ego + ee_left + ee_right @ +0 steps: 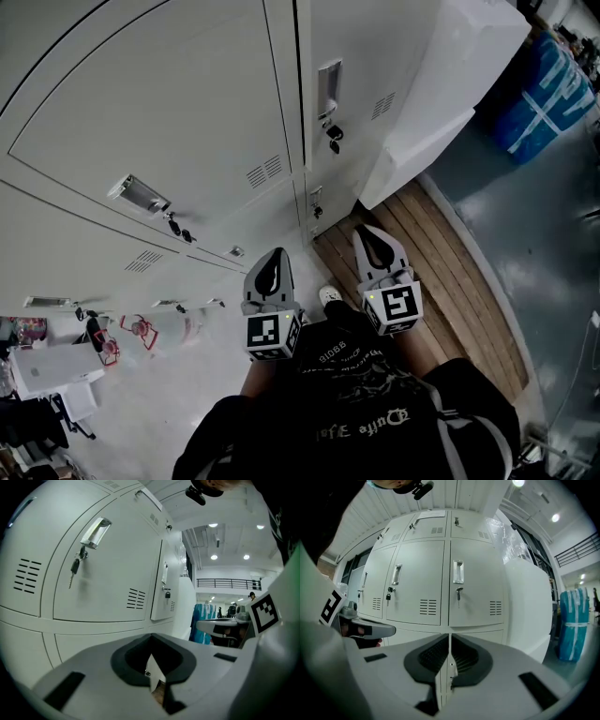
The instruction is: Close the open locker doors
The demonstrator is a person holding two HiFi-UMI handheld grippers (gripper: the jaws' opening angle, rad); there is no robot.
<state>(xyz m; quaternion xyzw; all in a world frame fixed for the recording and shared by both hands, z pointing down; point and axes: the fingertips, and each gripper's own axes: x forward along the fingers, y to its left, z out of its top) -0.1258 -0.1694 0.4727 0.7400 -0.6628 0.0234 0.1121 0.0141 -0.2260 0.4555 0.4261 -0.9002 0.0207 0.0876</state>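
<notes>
Grey floor [534, 225] and a strip of wood planking [450, 281] run along the foot of a bank of pale lockers [169, 112]. The bank fills the upper left of the head view and stands straight ahead in both gripper views. The doors [419, 581] I can make out lie flush with their frames. At the far left edge of the right gripper view a dark gap shows beside one door, and I cannot tell whether that door is ajar. Keys [333, 139] hang from the locks under the recessed handles [328, 84], so I judge the doors to be latched but not locked. I hold the left gripper [277, 253] and the right gripper [367, 231] side by side at waist height. Both point nearly level at the bank, well apart from it and touching nothing. Both pairs of jaws are closed on nothing: the left tips meet with a sliver of light behind them, and the right shows only a thin slit. I take closed jaws to suit pushing a door better than gripping it. Outward to the right, a white slab [441, 103] leans by the end locker, with a blue strapped bundle [548, 94] beyond it. For writing, the cubes [272, 335] carry square black-and-white markers. The print on my dark shirt [366, 394] is upside down and not reliably readable. I can read no brand on the lockers.
</notes>
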